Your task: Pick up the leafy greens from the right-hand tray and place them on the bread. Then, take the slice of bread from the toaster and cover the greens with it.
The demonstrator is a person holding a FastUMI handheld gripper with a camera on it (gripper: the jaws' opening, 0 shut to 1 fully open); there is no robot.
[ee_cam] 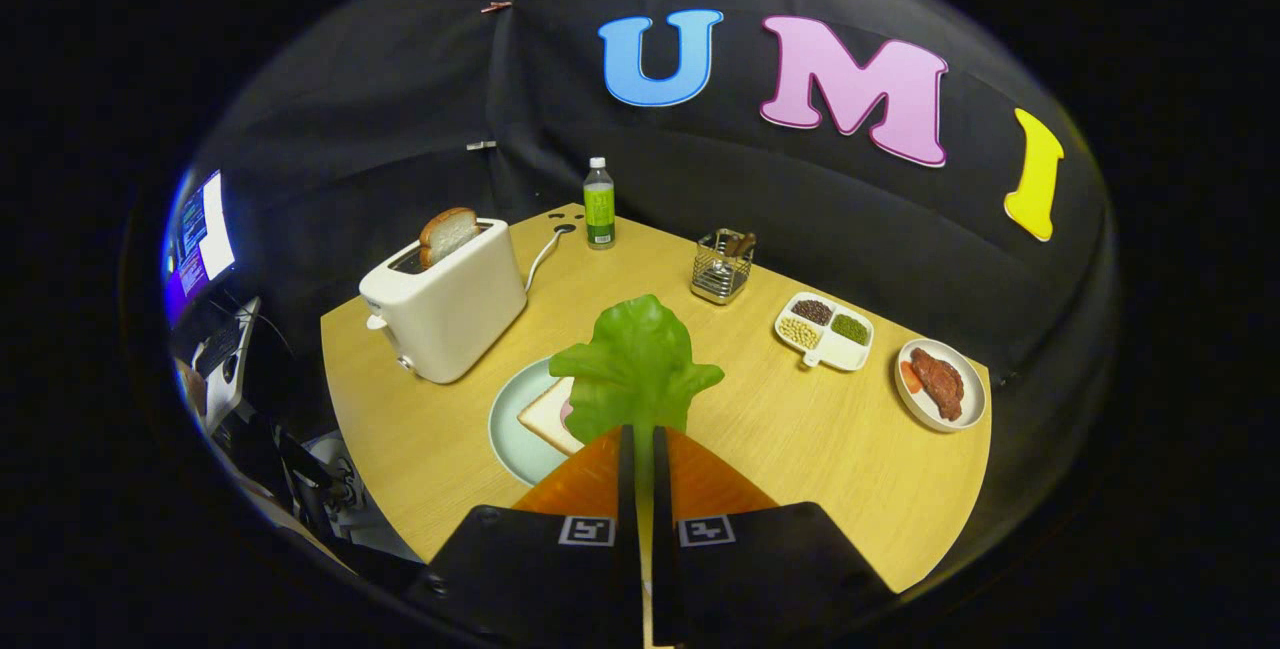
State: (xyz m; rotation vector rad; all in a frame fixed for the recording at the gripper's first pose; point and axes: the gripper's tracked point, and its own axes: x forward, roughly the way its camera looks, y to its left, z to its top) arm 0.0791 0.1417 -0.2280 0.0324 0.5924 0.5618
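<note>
My gripper (641, 432) is shut on the stem end of the leafy greens (634, 365), a flat bright-green leaf that sticks out ahead of the fingers. The leaf hangs over a pale green plate (507, 426) that carries a slice of white bread (549, 416), partly hidden by the leaf. Beyond the plate to the left stands a white toaster (446, 301) with a browned slice of bread (447, 232) poking up from its slot.
A green-labelled bottle (599, 204) stands at the table's far edge and a wire basket (722, 267) sits right of it. To the right lie a divided white tray (828, 350) of beans and a round dish (959, 412) with meat. A monitor (200, 244) glows far left.
</note>
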